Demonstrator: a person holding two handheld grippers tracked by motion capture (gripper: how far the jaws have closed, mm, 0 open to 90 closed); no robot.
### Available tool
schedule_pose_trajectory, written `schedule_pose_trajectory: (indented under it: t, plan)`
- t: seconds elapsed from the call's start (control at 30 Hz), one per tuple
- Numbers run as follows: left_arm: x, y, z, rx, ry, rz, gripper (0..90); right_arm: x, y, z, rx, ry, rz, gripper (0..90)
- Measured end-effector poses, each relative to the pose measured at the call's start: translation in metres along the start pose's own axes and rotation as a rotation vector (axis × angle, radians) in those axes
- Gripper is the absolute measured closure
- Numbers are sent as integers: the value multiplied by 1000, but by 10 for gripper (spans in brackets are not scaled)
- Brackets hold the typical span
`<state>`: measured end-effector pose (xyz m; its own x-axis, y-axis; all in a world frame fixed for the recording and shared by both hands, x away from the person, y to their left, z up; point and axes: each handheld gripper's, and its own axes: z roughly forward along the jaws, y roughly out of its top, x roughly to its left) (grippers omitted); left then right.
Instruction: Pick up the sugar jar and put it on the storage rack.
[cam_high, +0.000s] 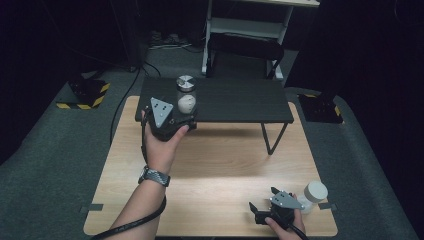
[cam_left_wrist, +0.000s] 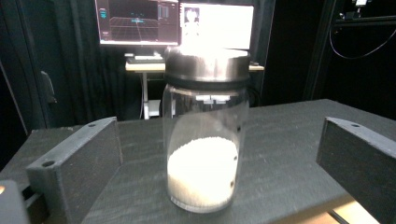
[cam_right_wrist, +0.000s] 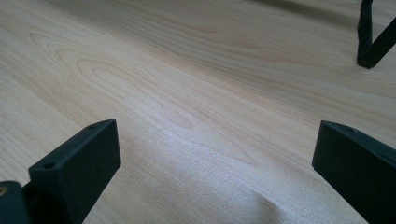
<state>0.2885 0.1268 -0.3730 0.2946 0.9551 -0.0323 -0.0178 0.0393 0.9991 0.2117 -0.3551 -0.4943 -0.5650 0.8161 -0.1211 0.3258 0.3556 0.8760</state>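
the left gripper (cam_left_wrist: 210, 154) is sitting with its jaws spread wide, and the left gripper view is showing a clear glass jar (cam_left_wrist: 205, 135) standing upright between them, touching neither. the jar is resting on the black raised shelf (cam_left_wrist: 289, 154) near its front edge, wearing a dark metal lid (cam_left_wrist: 208, 65) and holding a low layer of white grains (cam_left_wrist: 201, 170). that view is also showing what the high view is not: two lit monitors (cam_left_wrist: 175, 23) on a desk behind the shelf; any writing on them is too blurred to read.

the high view is showing the left gripper (cam_high: 182, 119) held at the shelf's front edge, the jar (cam_high: 186, 95) just beyond it, and the right gripper (cam_high: 259, 209) low on the wooden table (cam_high: 220, 160) near its front right corner. just beside that hand a second, smaller jar with a white cap (cam_high: 312, 196) is standing. so two jars are counted, one on the shelf and one on the table, and two grippers.

the right gripper view is looking along its own spread jaws, with nothing between them, at bare wood grain (cam_right_wrist: 196, 93) and one black shelf leg (cam_right_wrist: 371, 39). no labels or brands are legible.
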Motion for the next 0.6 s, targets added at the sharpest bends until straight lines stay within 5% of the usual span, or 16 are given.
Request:
schedule_pose_trajectory:
  t: [0.6]
  plan:
    - [7,-34,-50,-20,-36,-4,6,2,1,0,4,-3,-11,6]
